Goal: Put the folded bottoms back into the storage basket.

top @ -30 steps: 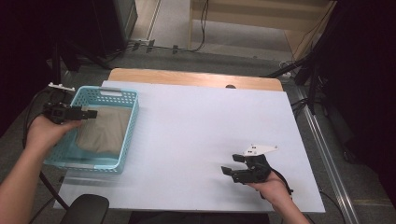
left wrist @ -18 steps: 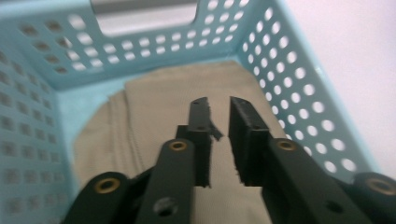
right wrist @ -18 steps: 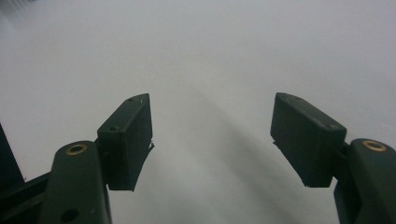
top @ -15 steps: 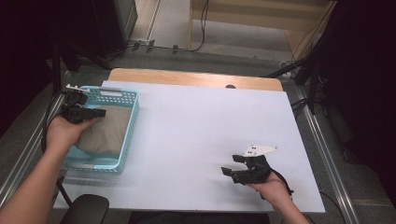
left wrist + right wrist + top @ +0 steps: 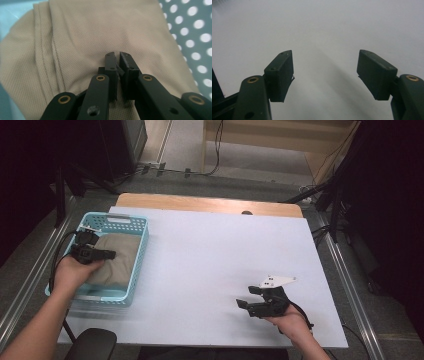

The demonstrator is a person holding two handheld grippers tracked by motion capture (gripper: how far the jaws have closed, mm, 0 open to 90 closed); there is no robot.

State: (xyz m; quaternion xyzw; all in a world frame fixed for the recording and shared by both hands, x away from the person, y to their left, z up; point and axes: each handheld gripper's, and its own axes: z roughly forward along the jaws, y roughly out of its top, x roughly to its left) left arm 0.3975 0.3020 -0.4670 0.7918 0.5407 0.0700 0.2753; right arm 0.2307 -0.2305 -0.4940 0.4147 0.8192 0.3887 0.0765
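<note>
A folded beige cloth (image 5: 122, 255) lies in a light blue perforated basket (image 5: 143, 240) at the table's left edge. My left gripper (image 5: 110, 254) reaches into the basket from the left, low over the cloth. In the left gripper view its jaws stand almost together, with a thin slit between them, and the left gripper (image 5: 117, 54) points at the flat cloth (image 5: 75, 37); I see no fold pinched between them. My right gripper (image 5: 246, 296) rests near the table's front right, open, and in the right gripper view the right gripper (image 5: 325, 53) has nothing between its pads.
The white table top (image 5: 215, 250) spreads between the basket and the right hand. A wooden strip (image 5: 200, 204) runs along its far edge. The basket's dotted wall (image 5: 197, 32) shows to the right of the cloth. Cables and dark stands lie on the floor beyond.
The left hand has come down and to the right, from above the basket's left rim to low over the cloth. The right hand has kept still.
</note>
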